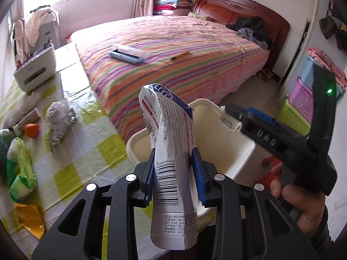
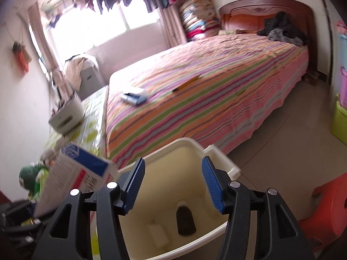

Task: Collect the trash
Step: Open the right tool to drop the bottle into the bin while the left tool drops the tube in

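Observation:
My left gripper is shut on a crushed white and blue medicine box and holds it upright above the near rim of the cream trash bin. The same box shows at the left in the right wrist view. My right gripper is open and empty, right above the bin. A dark bottle and a white piece lie in the bin. The right gripper also shows in the left wrist view, over the bin's far side.
A table with a yellow-checked cloth holds tissues, foil, an orange, a green packet, a yellow wrapper and a white organiser. A striped bed lies behind. A red stool stands right.

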The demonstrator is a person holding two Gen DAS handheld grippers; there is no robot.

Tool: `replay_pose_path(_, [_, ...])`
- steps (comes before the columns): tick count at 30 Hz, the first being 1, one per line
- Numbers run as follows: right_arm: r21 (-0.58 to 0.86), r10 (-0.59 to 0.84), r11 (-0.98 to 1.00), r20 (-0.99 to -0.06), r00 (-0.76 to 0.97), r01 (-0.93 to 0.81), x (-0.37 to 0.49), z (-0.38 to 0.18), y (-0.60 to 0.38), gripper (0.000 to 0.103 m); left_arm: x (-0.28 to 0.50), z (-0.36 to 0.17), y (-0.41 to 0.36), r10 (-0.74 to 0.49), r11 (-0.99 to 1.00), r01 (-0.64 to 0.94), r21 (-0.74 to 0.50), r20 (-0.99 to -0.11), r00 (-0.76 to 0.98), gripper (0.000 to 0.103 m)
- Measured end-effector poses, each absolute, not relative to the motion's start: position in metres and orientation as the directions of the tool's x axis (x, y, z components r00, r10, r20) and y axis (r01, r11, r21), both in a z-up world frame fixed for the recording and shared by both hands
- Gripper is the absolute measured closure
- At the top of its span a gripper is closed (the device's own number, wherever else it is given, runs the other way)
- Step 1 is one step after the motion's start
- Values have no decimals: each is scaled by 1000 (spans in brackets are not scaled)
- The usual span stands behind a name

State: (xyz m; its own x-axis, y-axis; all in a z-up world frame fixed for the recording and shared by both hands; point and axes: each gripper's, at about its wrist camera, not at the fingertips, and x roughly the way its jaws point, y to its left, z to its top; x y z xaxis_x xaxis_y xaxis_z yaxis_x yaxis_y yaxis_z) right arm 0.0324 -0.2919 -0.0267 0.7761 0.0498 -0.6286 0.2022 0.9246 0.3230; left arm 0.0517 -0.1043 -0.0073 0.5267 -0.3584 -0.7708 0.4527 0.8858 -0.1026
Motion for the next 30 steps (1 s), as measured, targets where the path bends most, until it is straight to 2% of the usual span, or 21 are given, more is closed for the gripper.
replay_pose_path(9, [363,10,900,-574,819,243,26,-14,-307,49,57,-15,-121,-375,870,479,-113,-782,497,64])
replay_pose_path(11, [374,8,893,-569,823,250,25,-13,-310,49,57,-12,-121,-364,877,472,-95,-773,520,43])
replay_pose_path(12, [378,8,891,-566,824,250,25,-12,-311,49,56,-9,-119,-355,883,462,-82,-761,543,26])
replay_pose_path(13, [379,8,891,-564,826,250,25,-11,-311,49,54,-5,-116,-349,889,451,-75,-749,563,21])
replay_pose_path(14, [383,9,890,-560,829,249,25,-10,-310,48,52,-1,-112,-343,896,440,-68,-735,585,21])
replay_pose_path(16, [389,12,889,-551,835,243,24,-9,-308,40,51,4,-105,-329,902,429,-51,-725,605,20])
replay_pose_path(18, [396,26,890,-537,843,225,24,-6,-303,38,50,9,-95,-299,915,402,-29,-717,630,12])
replay_pose_path(30, [389,162,919,-522,838,64,43,-4,-240,36,55,20,-3,-132,981,195,18,-673,728,11])
